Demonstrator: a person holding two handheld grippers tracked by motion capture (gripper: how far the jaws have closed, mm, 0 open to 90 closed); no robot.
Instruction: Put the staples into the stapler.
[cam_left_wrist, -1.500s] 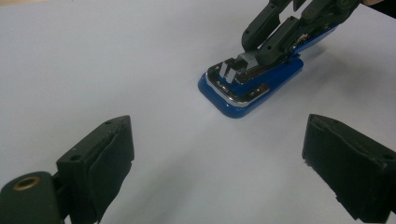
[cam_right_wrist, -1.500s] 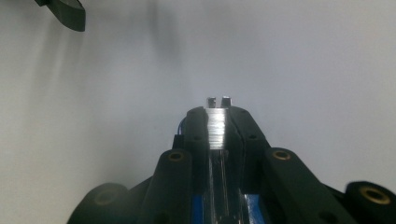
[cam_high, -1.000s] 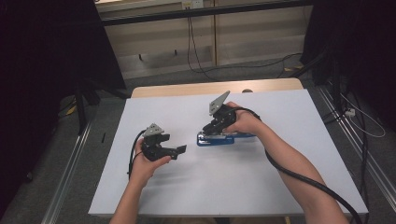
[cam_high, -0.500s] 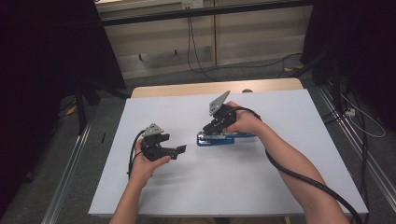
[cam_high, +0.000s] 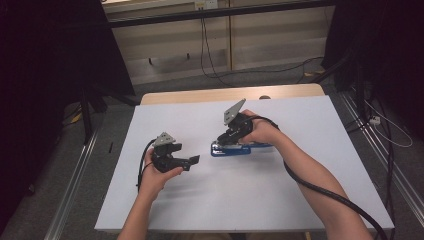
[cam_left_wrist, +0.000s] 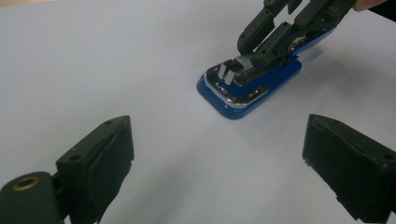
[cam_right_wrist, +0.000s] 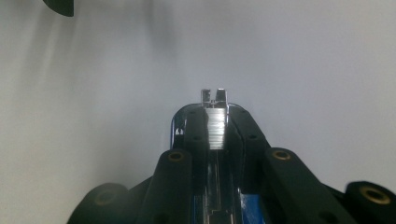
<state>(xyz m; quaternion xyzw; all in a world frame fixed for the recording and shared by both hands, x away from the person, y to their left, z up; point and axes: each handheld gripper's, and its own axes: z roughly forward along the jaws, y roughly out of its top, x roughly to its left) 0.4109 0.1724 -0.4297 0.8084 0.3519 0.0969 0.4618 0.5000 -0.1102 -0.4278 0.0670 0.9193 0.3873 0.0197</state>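
**Stapler pinned by right gripper, left waiting open**

A blue stapler (cam_high: 231, 149) lies flat on the white table (cam_high: 300, 200), w/ its nose toward the left gripper (cam_high: 191, 160). The right gripper (cam_high: 226, 140) comes down on it from above; its jaws are clamped on the stapler's metal staple channel (cam_right_wrist: 215, 126), one jaw each side. Probably this steadies the open mechanism so it can be loaded or shut. The left gripper sits near but apart, on the nose side, jaws wide and holding nothing, likely standing by to help.

Hard to tell: the stapler's top arm and rear end are hidden behind the right gripper & hand (cam_high: 262, 132). Whether staples fill the channel isn't clear. The table's near edge is cut off.
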